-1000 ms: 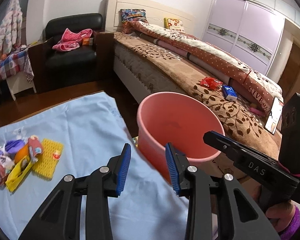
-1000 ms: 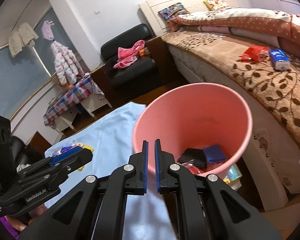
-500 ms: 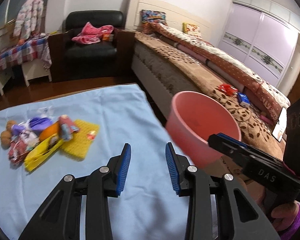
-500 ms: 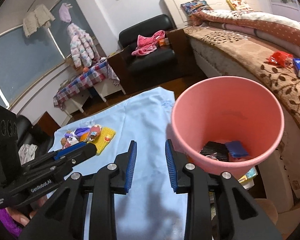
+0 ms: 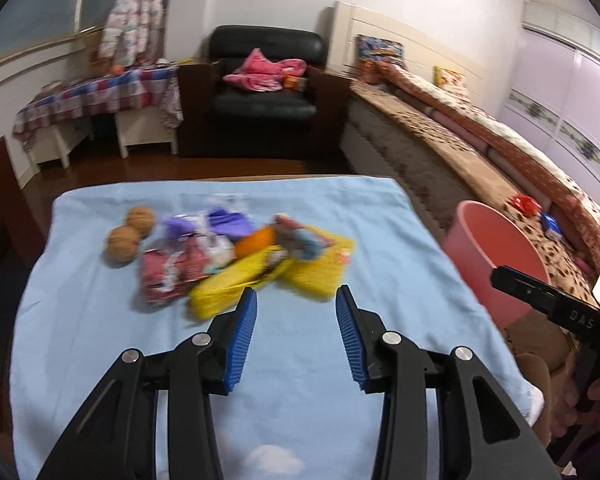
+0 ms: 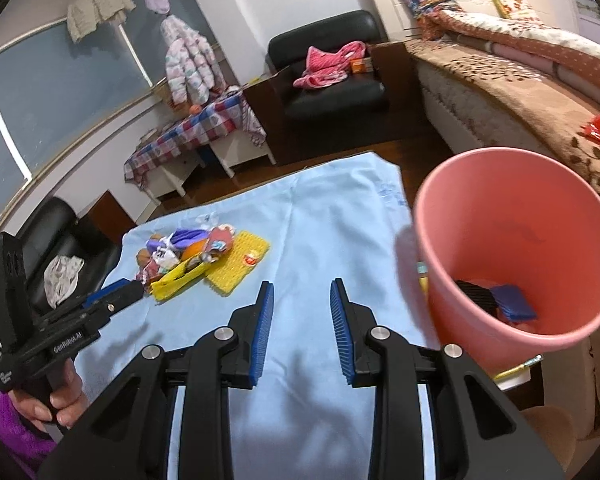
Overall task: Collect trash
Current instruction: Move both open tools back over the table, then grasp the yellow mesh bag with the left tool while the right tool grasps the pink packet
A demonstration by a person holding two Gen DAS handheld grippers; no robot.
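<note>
Since a second ago both views have swung away from the pink bin point(image 6: 512, 240) toward the heap of litter point(image 5: 236, 256). In the left wrist view the bin point(image 5: 496, 256) has slid from centre frame to the right edge. The heap, once at the lower left, now sits just above the left gripper point(image 5: 296, 332). That gripper's jaws have just been opening and stand wide apart with only blue cloth point(image 5: 300, 400) between them. The right gripper point(image 6: 302, 332), which was pressed shut, has also been opening; it too is parted and empty, over bare cloth point(image 6: 328, 216) at the frame's lower middle.

The step in hand looks like the return trip: a drop into the bin is done, with dark and blue scraps point(image 6: 496, 296) lying at its bottom, and the left tool is reaching for the next piece. The heap is motion-blurred here, so which wrapper is meant is hard to say; the yellow packet point(image 5: 236, 284) nearest the left fingertips seems likeliest.

Next the left gripper needs to go forward and down until its pads straddle one item, then close before swinging right to the bin.
</note>
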